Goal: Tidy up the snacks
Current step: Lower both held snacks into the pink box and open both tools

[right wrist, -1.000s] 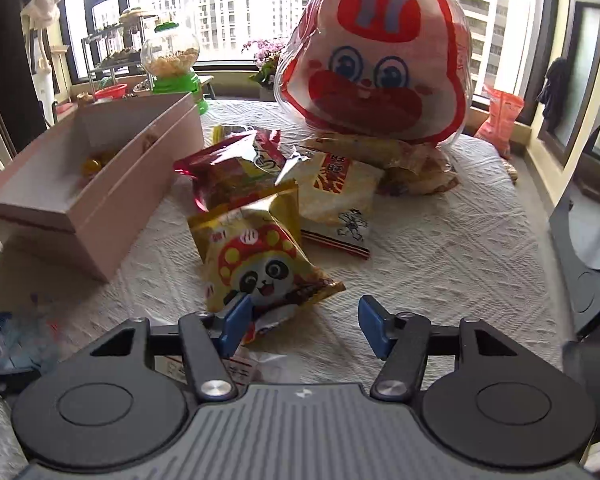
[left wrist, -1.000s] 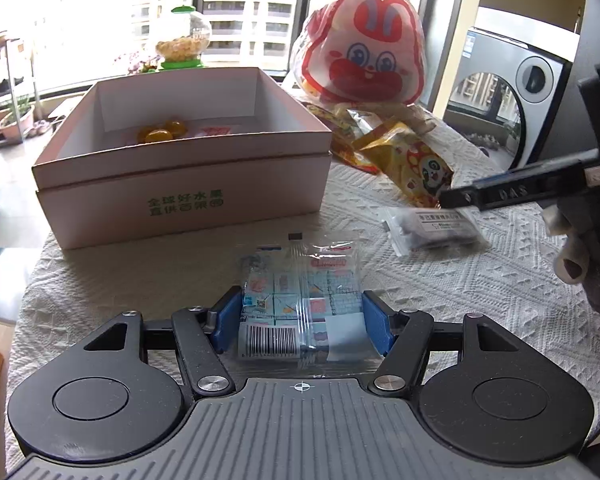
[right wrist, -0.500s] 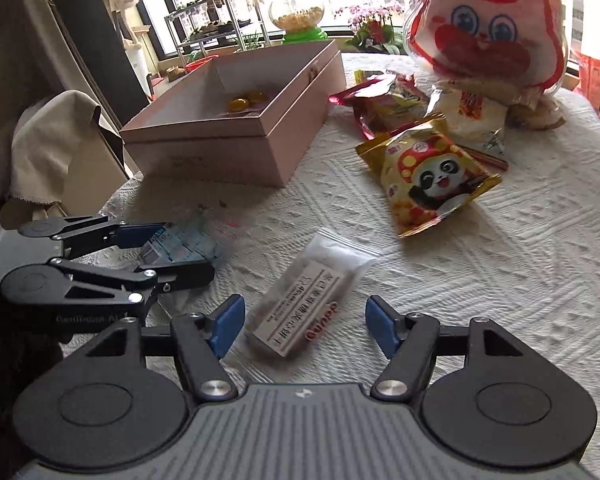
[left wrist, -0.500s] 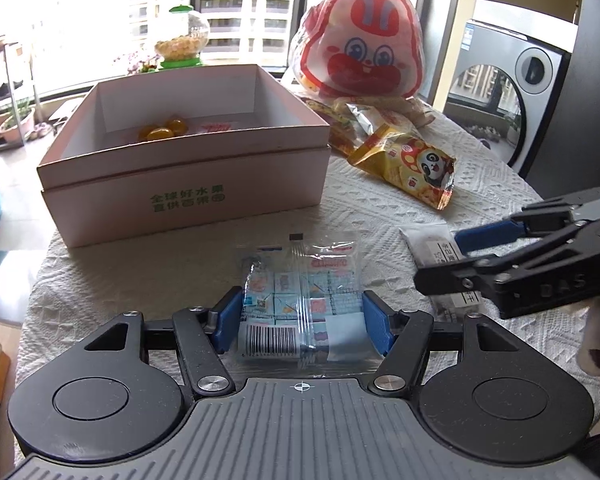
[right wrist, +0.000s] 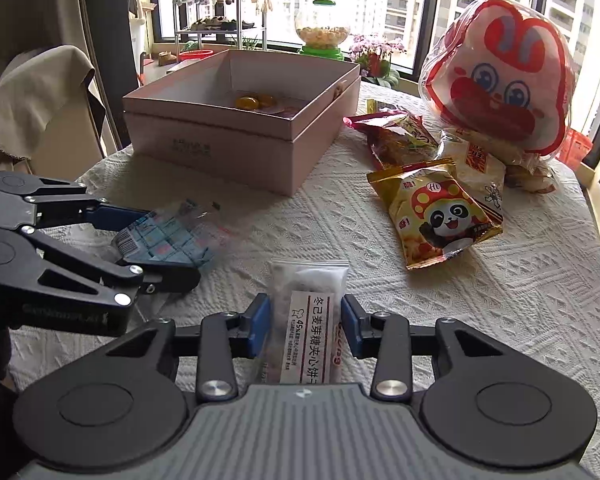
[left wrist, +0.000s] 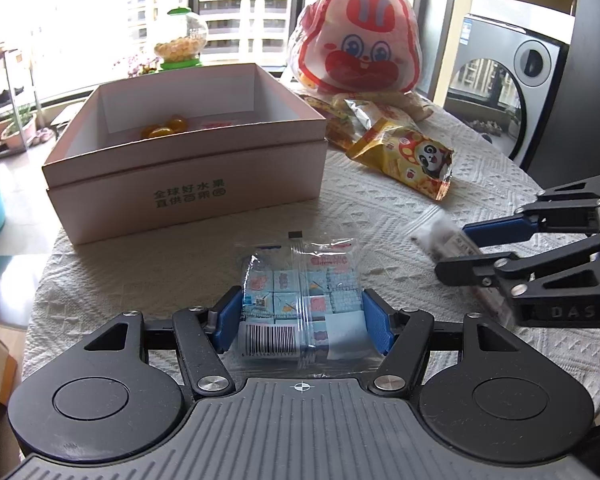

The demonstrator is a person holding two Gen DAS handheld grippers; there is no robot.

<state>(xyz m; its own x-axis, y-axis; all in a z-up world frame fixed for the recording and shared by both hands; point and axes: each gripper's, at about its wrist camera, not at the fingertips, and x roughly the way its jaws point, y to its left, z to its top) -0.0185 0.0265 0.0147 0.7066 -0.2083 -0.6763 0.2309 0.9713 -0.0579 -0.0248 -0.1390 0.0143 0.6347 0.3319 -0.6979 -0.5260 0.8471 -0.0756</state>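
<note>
Two snack packs are gripped at once above a white textured cloth (left wrist: 148, 276), with the pink box (left wrist: 188, 196) waiting open in the upper left of the left wrist frame. The left gripper (left wrist: 300, 320) is seen at bottom centre of that frame, its blue jaws pressed against both sides of a clear candy pack (left wrist: 300, 300) filled with small blue cubes. In the right wrist frame the right gripper (right wrist: 305, 326) appears at lower centre, its jaws closed on the flanks of a long clear biscuit pack (right wrist: 310, 312) carrying a white label.

Both packs are judged light, and their film slippery and easily crumpled (the candy pack's loose sealed edges offer nothing firm). The cubes inside are likely to shift, so a hold across the filled middle is advised over the flat seams. The biscuit pack is thought stiffer along its length but brittle inside, so only gentle pressure at mid-body is called for.

At centre right of the right wrist frame a panda bag (right wrist: 436, 216) lies puffed on the cloth, probably airy and crushable. A red bag (right wrist: 396, 140) lies just behind it, with a big rabbit bag (right wrist: 496, 76) at upper right. A few yellow sweets (right wrist: 256, 102) can be made out in the box. Whether either pack is lifted clear of the cloth cannot be told.
</note>
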